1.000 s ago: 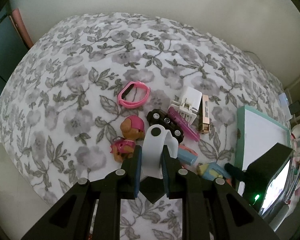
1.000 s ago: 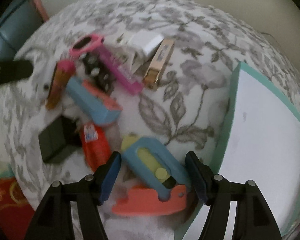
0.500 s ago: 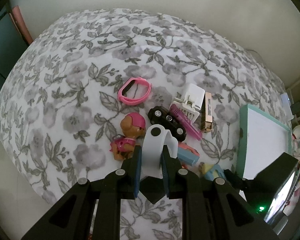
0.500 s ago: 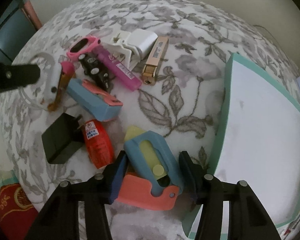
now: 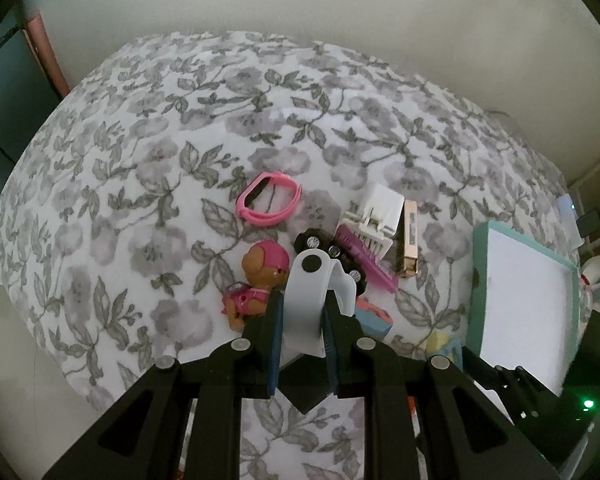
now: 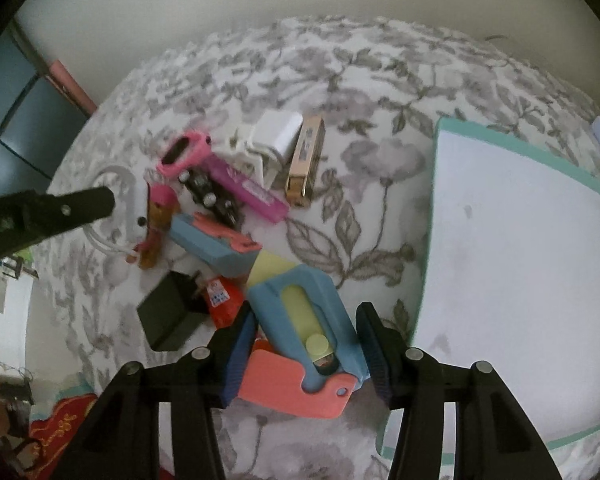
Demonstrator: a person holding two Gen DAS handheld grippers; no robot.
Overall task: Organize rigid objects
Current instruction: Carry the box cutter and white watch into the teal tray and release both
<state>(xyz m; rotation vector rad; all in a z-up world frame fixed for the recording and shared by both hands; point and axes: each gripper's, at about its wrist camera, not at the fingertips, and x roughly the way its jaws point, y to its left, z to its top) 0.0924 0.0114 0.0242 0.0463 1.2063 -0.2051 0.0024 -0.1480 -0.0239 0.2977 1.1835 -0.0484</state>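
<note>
Grip check: your right gripper (image 6: 304, 354) clamps the blue toy (image 6: 306, 312) beside the tray (image 6: 428, 240), ready to drop in. Left gripper (image 5: 302, 340) pinches the white strap (image 5: 306, 300) above the pile.

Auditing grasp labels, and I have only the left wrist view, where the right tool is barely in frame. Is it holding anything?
Observer: Yes. The right tool has just been closing its jaws, and its pads now press on a blue and coral toy between them.
Reviewer: Is that toy over the tray?
Observer: No. It is beside the left rim of the teal tray, over the floral cloth.
Reviewer: Anything near it that I can't see?
Observer: A black charger and a red packet lie side by side on the cloth, just left of the toy.
</note>
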